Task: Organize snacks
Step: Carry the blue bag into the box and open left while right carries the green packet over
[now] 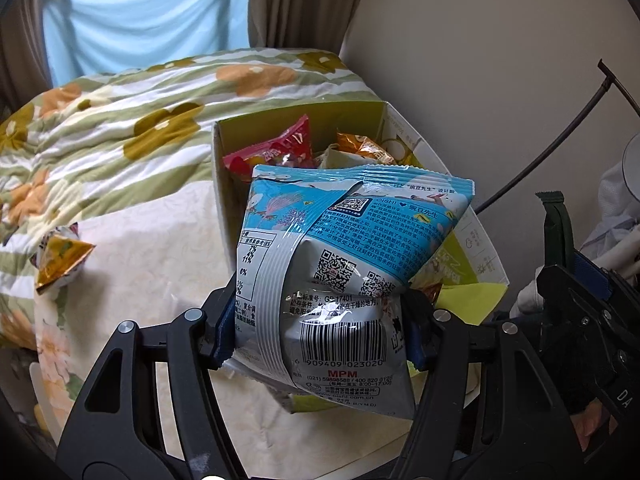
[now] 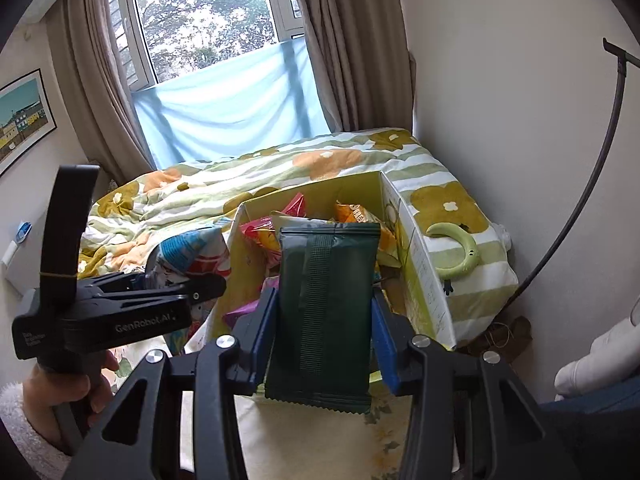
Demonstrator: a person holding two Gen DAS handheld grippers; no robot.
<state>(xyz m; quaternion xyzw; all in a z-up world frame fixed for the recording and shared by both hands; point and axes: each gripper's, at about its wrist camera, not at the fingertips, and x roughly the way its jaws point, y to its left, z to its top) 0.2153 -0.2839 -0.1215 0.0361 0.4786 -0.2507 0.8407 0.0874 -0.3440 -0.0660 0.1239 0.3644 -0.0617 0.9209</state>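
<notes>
The blue and silver snack bag (image 1: 340, 264), back side out with its barcode low down, is pinched at its lower half by the left tongs (image 1: 320, 332), whose blue pads (image 1: 224, 328) press into both sides of it; it hangs just in front of the open cardboard box (image 1: 222, 184) with the yellow-green lining. In the right wrist view a dark green packet (image 2: 326, 312) stands upright between the pads of the right tongs (image 2: 324, 340), squeezed from both sides, its top edge level with the near rim of the same box. Inside the box lie a pink-red packet (image 1: 280, 150) and an orange one (image 1: 362, 146) among other wrappers. A small gold triangular snack (image 1: 60, 262) lies well apart to the left on the bed (image 1: 132, 216), where a flowered quilt (image 1: 120, 120) is rumpled behind the box. A green crescent-shaped object (image 2: 456, 250) rests on the pillow (image 2: 476, 280) right of the box, and brown curtains (image 2: 344, 40) frame the window (image 2: 200, 16)
</notes>
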